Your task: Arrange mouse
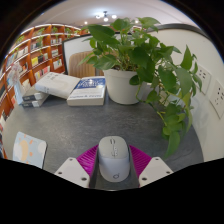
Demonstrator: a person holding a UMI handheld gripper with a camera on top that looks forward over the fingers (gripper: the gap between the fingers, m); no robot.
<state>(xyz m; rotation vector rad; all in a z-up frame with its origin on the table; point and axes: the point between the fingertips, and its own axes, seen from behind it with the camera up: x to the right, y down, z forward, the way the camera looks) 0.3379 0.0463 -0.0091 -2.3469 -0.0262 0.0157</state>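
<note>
Here we hold the mouse low in the frame's centre, our tool clamped on its sides, above the desk, probably to carry it toward the mat at lower left.

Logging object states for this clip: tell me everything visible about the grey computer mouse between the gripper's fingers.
The light grey, smooth plastic computer mouse has a rounded oval body and a slim scroll wheel near its far end. No cable shows. It sits lengthwise between the gripper fingers, with the magenta pads close against both sides; whether they press it is unclear. It lies at the near edge of the grey table.
</note>
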